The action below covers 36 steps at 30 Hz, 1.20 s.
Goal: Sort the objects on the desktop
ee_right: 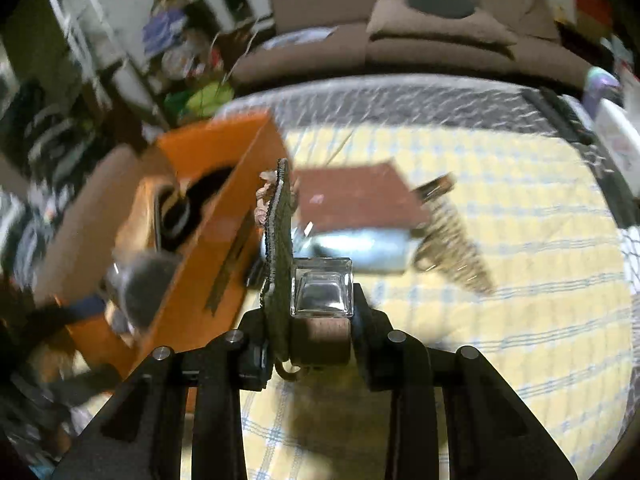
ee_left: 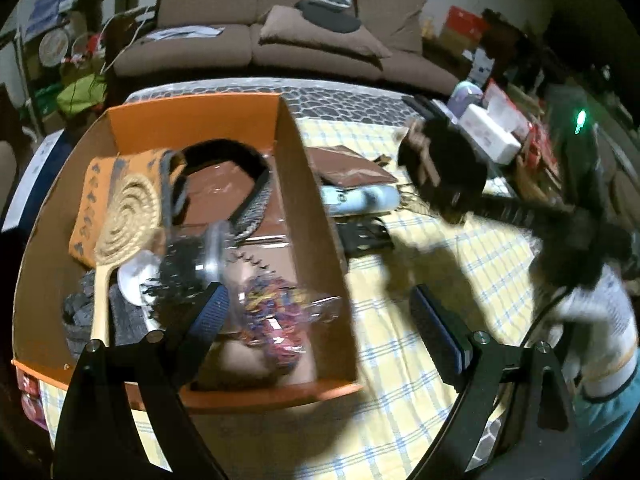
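Right gripper (ee_right: 310, 320) jaws clamp a small glass bottle (ee_right: 322, 294) plus green fabric piece (ee_right: 280, 240), orange box (ee_right: 208, 216) ahead-left for drop-off; left gripper (ee_left: 320, 320) jaws wide open, empty, straddling the box wall.

Cardboard box (ee_left: 312, 216) matt orange; checked tablecloth (ee_left: 400, 320) soft cloth; glass block (ee_right: 322, 289) glossy (w/ wood base, prob.).

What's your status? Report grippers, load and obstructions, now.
Left gripper open, empty, beside the orange box. Right gripper shut on a glass bottle with wooden cap plus a flat woven piece. Box wall close on the left; brown packet ahead.
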Each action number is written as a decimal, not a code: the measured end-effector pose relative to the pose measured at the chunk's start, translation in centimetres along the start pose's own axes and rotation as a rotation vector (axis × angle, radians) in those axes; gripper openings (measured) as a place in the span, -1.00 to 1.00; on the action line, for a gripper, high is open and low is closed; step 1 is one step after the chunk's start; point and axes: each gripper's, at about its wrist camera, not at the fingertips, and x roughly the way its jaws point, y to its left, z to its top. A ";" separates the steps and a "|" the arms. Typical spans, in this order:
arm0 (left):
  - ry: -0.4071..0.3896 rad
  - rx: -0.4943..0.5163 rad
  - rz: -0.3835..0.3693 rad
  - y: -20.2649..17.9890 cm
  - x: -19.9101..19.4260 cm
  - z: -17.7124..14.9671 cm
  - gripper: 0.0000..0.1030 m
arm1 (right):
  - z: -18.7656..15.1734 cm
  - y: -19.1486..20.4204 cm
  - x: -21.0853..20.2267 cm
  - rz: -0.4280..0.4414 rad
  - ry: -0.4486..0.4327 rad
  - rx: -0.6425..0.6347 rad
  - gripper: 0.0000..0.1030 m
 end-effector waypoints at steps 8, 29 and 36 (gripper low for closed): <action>0.024 0.124 0.025 -5.6 2.1 0.7 0.76 | 1.2 -4.3 -2.9 -0.009 -0.049 0.111 -0.38; 0.464 0.813 0.134 -13.6 14.1 4.8 0.69 | 0.7 -9.7 -6.1 0.029 -0.085 0.216 -0.38; 0.543 0.932 0.183 -13.7 17.0 3.8 0.65 | 0.6 -10.6 -6.3 0.034 -0.086 0.233 -0.38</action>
